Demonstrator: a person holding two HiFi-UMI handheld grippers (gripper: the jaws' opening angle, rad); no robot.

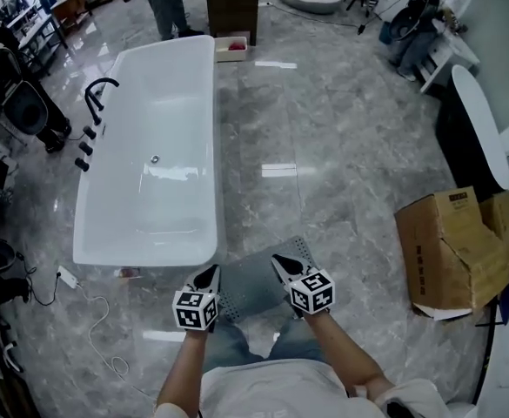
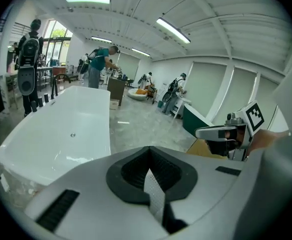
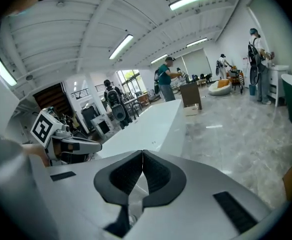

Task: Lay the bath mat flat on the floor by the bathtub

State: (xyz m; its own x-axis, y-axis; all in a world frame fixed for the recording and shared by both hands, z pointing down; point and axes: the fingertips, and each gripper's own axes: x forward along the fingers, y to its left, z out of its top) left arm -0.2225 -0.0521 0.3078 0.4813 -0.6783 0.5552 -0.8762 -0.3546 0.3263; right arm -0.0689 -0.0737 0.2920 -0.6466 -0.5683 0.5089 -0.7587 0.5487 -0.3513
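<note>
Left gripper; right gripper; jaws clamped

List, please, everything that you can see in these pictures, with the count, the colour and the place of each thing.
bathtub: one, white, left of centre on the floor
floor: grey marble, glossy
tap: one, black, on the bathtub's left rim
bath mat: one, grey, perforated, bottom centre, held between both grippers
cardboard box: one, brown, on the floor at the right
cabinet: one, dark brown, top centre, beyond the bathtub
cable: one, white, on the floor at lower left
people: several, standing at the room's far end
left gripper: one, grey, bottom centre, fingers shut on the bath mat
right gripper: one, grey, beside it, fingers shut on the bath mat
</note>
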